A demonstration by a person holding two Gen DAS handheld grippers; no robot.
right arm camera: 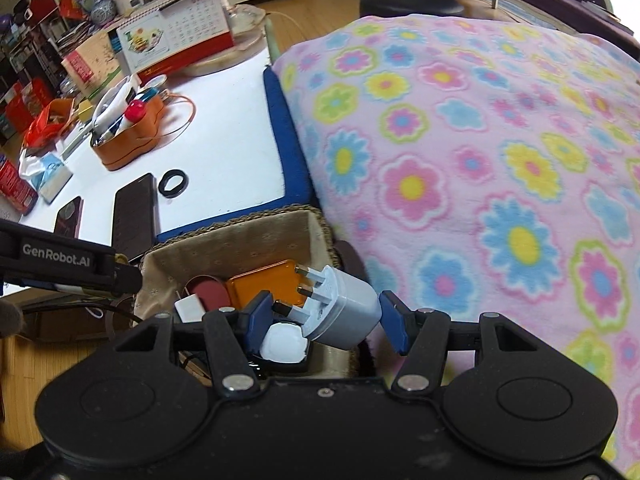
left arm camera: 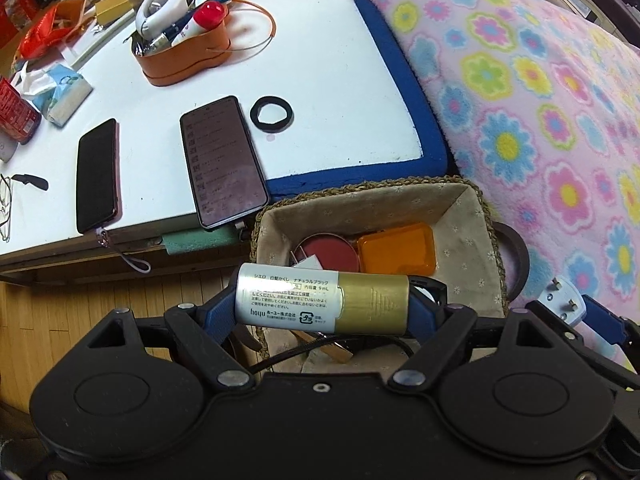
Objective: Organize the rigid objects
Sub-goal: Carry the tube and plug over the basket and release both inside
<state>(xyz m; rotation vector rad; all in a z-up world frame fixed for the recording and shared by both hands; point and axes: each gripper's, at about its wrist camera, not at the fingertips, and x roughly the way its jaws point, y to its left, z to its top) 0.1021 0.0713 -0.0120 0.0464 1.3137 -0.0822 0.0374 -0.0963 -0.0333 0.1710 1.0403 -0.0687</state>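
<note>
Left wrist view: nearest, the left gripper clamps a silver-and-gold cylindrical tube crosswise between its blue pads, hanging over a woven basket with beige cloth lining. Inside the basket lie a round red tin and an orange plastic case, touching each other. Beyond, on the white tabletop, rest two dark smartphones and a black ring. Right wrist view: the right gripper grips a pale grey plug adapter, prongs tilted up-left, above the same basket beside a flower-patterned pink blanket.
</note>
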